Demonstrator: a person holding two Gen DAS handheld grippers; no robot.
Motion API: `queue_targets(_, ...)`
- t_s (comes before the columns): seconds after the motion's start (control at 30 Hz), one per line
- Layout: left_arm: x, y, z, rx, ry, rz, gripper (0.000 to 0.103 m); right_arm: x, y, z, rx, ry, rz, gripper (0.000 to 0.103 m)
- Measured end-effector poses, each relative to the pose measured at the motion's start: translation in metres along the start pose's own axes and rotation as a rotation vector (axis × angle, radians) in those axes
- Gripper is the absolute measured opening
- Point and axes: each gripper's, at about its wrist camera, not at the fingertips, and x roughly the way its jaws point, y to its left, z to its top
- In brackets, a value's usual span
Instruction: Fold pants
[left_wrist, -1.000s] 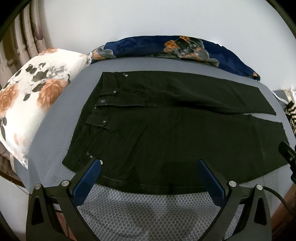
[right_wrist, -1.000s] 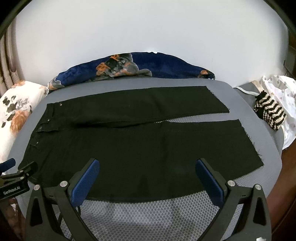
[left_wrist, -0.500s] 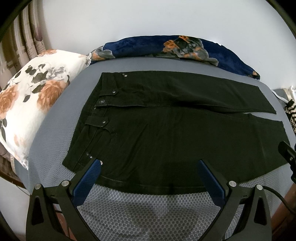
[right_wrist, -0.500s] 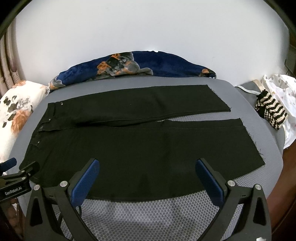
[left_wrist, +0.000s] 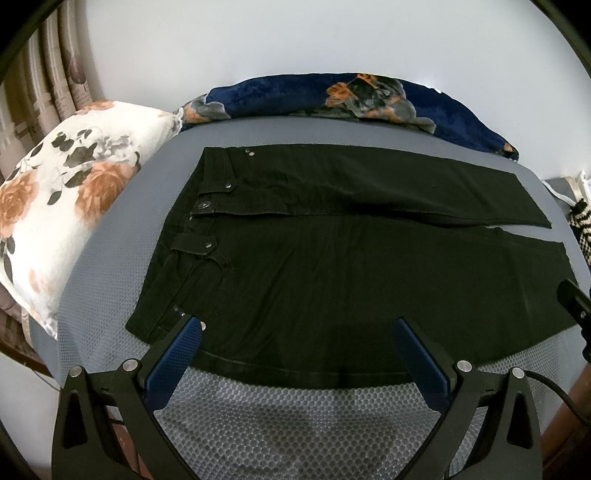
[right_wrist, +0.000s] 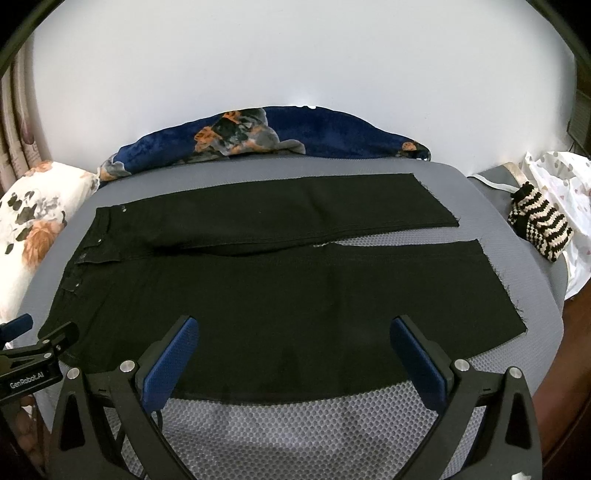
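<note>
Black pants lie flat on a grey mesh bed, waistband to the left, legs running right, with a narrow gap between the leg ends. They also show in the right wrist view. My left gripper is open and empty, hovering over the near edge of the pants by the waist side. My right gripper is open and empty over the near edge of the near leg. The left gripper shows at the left edge of the right wrist view.
A floral white pillow lies left of the pants. A dark blue floral blanket lies along the far edge by the white wall. A striped knit item and a white dotted cloth sit off the right end.
Both views have shifted very slightly; the pants lie as before and both grippers stay open.
</note>
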Motion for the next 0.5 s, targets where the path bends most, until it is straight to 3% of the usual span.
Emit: queue_targets(0.5, -0.0020, 0.0002, 0.0007, 0.001, -0.003, -0.001, 0.103, -0.0022, -0.0002, 0.0012, -0.003, -0.011, 0.003, 0.103)
